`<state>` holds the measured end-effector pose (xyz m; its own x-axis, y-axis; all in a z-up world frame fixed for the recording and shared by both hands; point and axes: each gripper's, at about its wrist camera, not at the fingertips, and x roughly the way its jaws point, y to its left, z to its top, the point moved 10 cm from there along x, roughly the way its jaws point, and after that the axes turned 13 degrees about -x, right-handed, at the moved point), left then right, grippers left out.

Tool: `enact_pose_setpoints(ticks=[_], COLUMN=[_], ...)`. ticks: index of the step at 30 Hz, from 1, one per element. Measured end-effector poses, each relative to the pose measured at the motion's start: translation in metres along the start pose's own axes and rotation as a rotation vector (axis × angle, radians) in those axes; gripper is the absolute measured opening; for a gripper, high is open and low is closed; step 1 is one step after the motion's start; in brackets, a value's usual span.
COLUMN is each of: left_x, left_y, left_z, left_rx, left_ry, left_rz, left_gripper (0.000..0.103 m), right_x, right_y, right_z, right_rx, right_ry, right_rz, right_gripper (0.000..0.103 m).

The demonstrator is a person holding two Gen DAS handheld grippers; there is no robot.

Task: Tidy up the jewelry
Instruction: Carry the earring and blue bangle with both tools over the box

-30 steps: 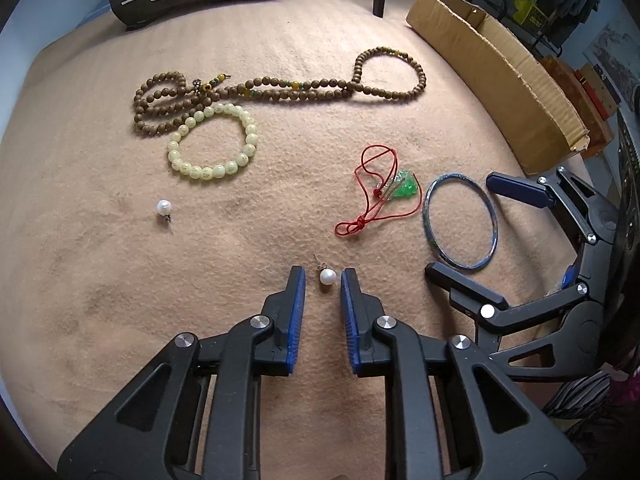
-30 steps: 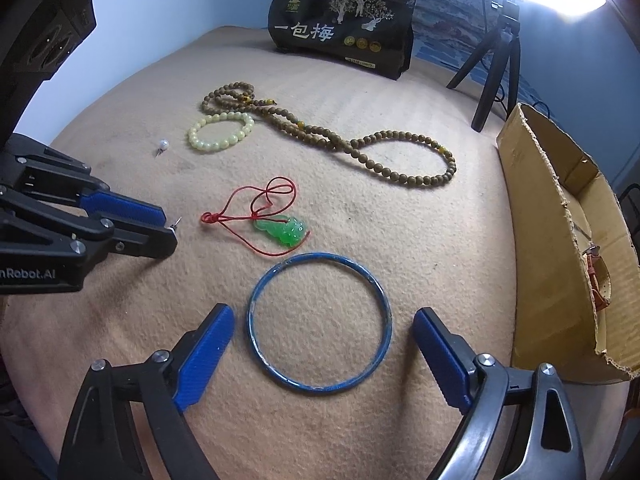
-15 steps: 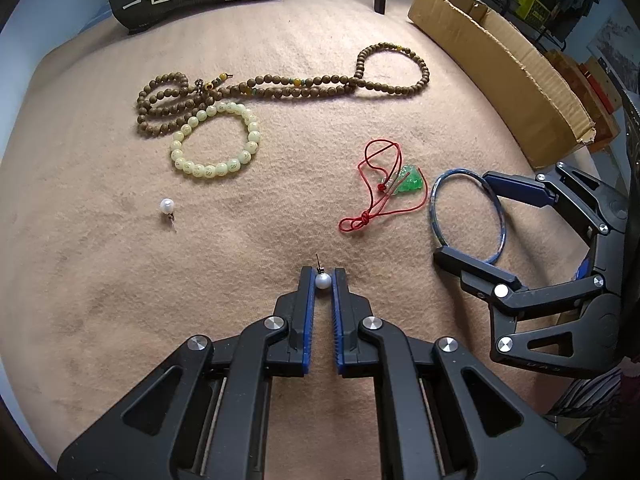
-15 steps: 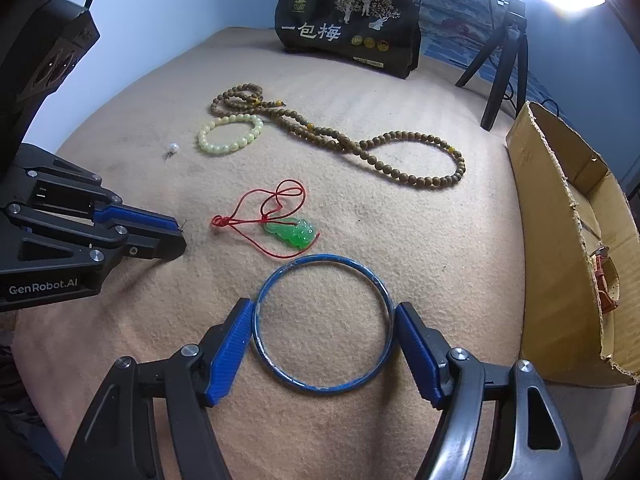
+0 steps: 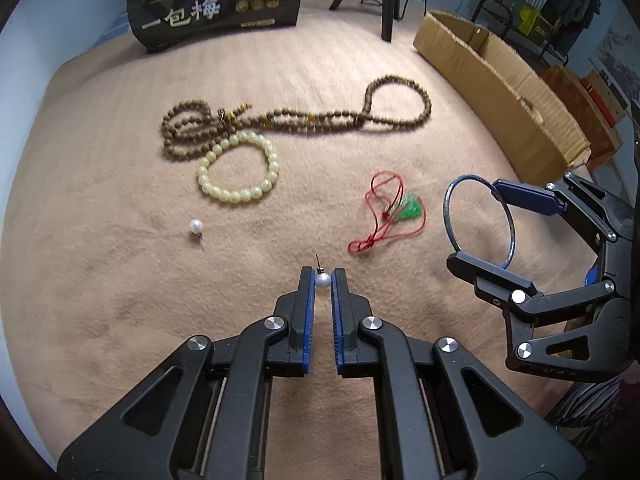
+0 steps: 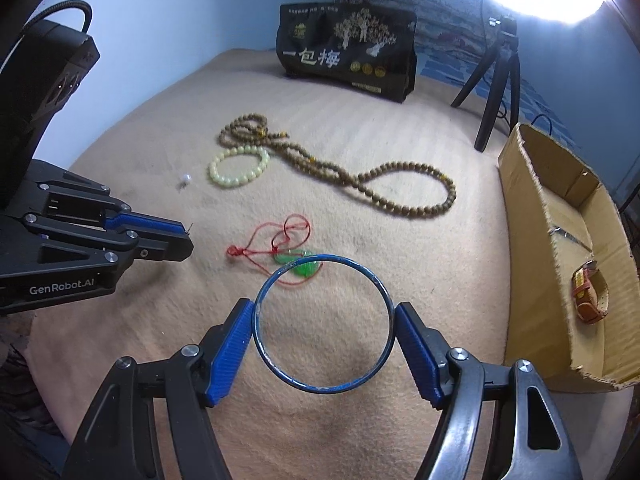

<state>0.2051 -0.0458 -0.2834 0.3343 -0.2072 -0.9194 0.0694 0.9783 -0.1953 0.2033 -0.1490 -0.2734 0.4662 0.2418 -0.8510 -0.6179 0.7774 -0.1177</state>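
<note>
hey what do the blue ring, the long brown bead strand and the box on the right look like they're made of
Blue bangle: probably enamelled or painted metal, thin and rigid, with pale chipped spots along the rim. Long brown bead strand: likely wood or seed, matte, dull and slightly rough-looking. Box: corrugated cardboard, plain brown, with ragged torn edges.
</note>
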Motion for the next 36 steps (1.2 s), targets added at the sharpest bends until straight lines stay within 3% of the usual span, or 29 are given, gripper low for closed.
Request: enact_pose_setpoints(ticks=[10, 26, 36], left_x=[-0.03, -0.054, -0.055], left_y=[-0.028, -0.101, -0.156], left_z=[0.027, 0.062, 0.078], left_rx=[-0.033, -0.018, -0.001], left_ry=[-0.089, -0.174, -0.196], left_rz=[-0.073, -0.184, -0.256], left_gripper=[0.006, 0.006, 0.006], right_x=[-0.032, -0.081, -0.09], right_y=[-0.026, -0.135, -0.196], right_z=[0.021, 0.027, 0.022], right_rx=[0.035, 0.199, 0.273], right_ry=[-0.071, -0.135, -0.142], right_rz=[-0.035, -0.16, -0.211], right_gripper=[0.073, 0.073, 0.073])
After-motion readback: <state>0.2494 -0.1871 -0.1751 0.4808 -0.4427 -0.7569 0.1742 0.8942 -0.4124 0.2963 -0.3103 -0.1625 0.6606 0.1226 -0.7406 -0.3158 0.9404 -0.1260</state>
